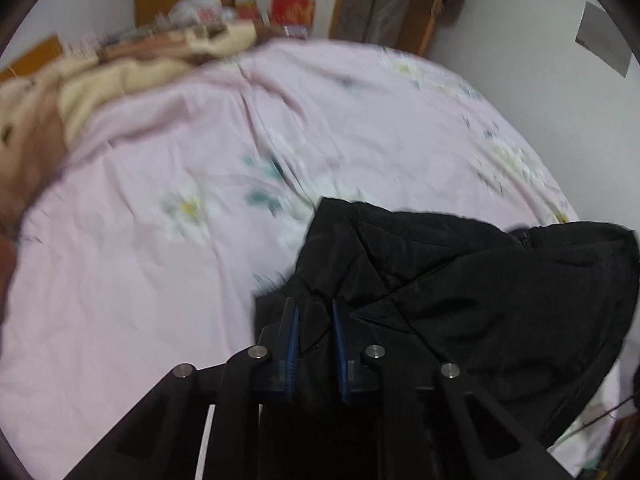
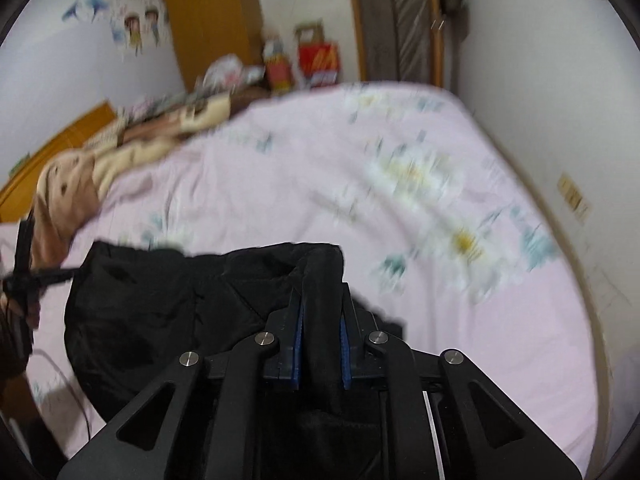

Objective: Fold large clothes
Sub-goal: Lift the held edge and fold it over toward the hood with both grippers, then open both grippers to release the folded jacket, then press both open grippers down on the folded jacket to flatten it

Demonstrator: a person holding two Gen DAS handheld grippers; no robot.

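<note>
Left claw [image 1: 314, 312]: its blue-padded fingers are drawn close and pinch a fold of the black padded jacket [image 1: 460, 296], the cloth running up between the pads.
Right claw [image 2: 322, 304]: pressed in on a thick rolled edge of the black padded jacket [image 2: 168, 312], which stands up between the two blue pads.
Jacket, place: it hangs bunched between the two claws over the near part of the bed, spreading to the right in the left wrist view and to the left in the right wrist view; a zip shows near its upper edge in the left wrist view.
Bed: covered by a pink floral sheet [image 1: 168, 272], creased down the middle.
Blanket: a beige and brown blanket [image 1: 96, 80] lies heaped at the far left end of the bed.
Background: red boxes [image 2: 320, 60] and a wooden cupboard [image 2: 212, 20] stand past the bed; cartoon wall stickers [image 2: 136, 28] are on the white wall.
Sharpness: both views are smeared, the bed most of all.
</note>
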